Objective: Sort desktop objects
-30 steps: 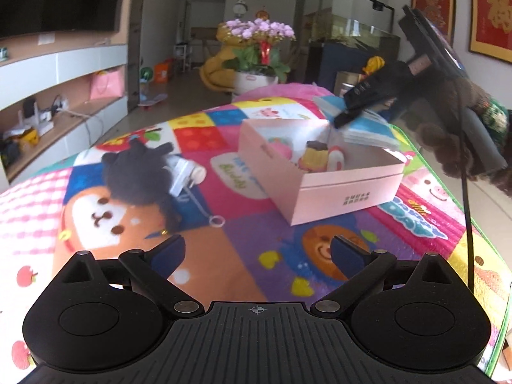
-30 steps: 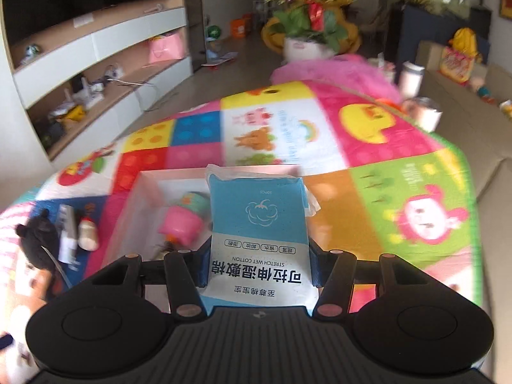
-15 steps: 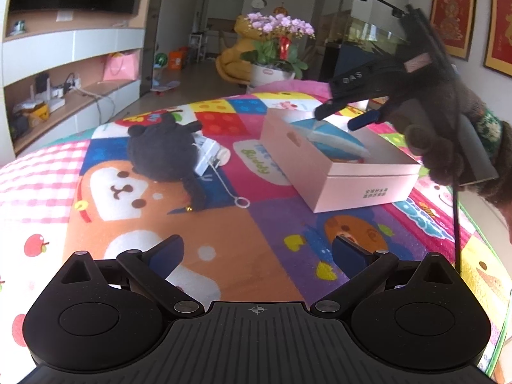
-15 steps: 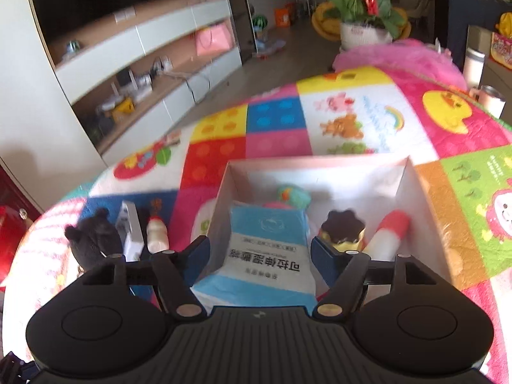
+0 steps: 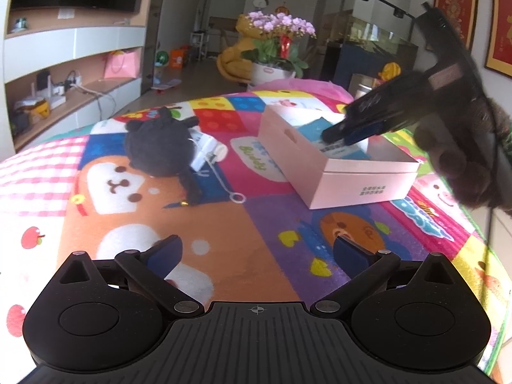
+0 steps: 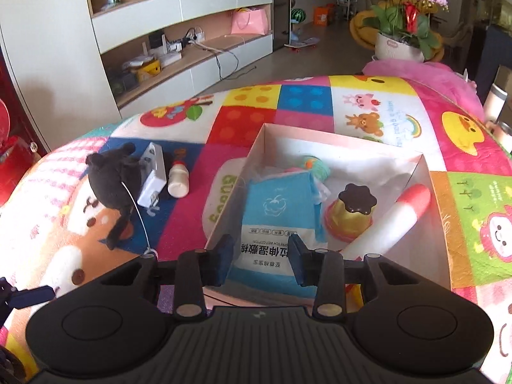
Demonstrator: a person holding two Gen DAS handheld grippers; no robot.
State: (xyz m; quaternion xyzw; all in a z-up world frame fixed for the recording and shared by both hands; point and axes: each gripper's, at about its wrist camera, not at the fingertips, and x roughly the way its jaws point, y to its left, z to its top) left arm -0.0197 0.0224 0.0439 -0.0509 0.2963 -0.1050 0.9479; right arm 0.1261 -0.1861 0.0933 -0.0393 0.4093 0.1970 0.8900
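Right wrist only: pudding toy (image 6: 348,216) inside box (image 6: 336,134).

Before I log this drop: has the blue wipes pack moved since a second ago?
Yes. The blue wipes pack went down from above the pink box rim to lying inside it.

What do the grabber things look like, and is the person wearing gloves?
Both are black plastic. The left gripper has two round knobs on its ribbed body, silver pivot pins and dark blue pads. The right gripper looks the same. The hand holding it wears a fuzzy dark brown glove, and a thin black cable hangs down.
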